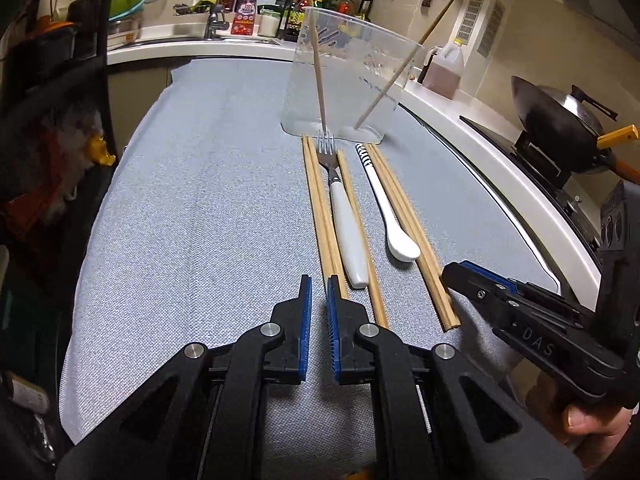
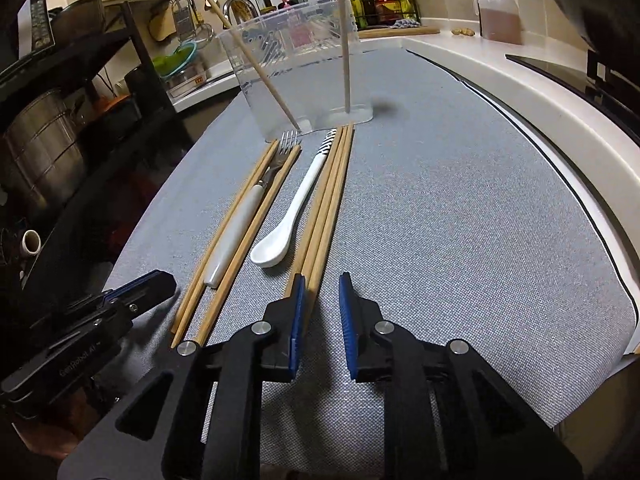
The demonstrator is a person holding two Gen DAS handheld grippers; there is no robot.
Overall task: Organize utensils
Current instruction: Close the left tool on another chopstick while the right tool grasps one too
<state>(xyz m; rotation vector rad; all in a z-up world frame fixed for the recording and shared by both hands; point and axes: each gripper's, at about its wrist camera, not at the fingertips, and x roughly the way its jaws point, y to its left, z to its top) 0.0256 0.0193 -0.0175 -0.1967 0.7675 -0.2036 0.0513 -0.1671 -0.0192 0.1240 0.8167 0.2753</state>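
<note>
A clear plastic holder (image 1: 344,76) (image 2: 296,68) stands at the far end of the grey mat with two chopsticks (image 1: 318,68) leaning inside it. In front of it lie a white-handled fork (image 1: 346,224) (image 2: 240,220), a white spoon (image 1: 390,216) (image 2: 288,224) and several loose wooden chopsticks (image 1: 404,224) (image 2: 324,216). My left gripper (image 1: 319,284) is slightly open and empty, just above the near ends of the left chopsticks. My right gripper (image 2: 322,284) is open and empty at the near ends of the right chopsticks; it also shows in the left wrist view (image 1: 472,280).
The grey mat (image 1: 200,200) covers a white counter. A wok (image 1: 560,116) sits on a stove at the right. An oil jug (image 1: 444,68) stands behind the holder. A sink, bottles and a spice rack line the back. Pots on a black rack (image 2: 48,152) stand left.
</note>
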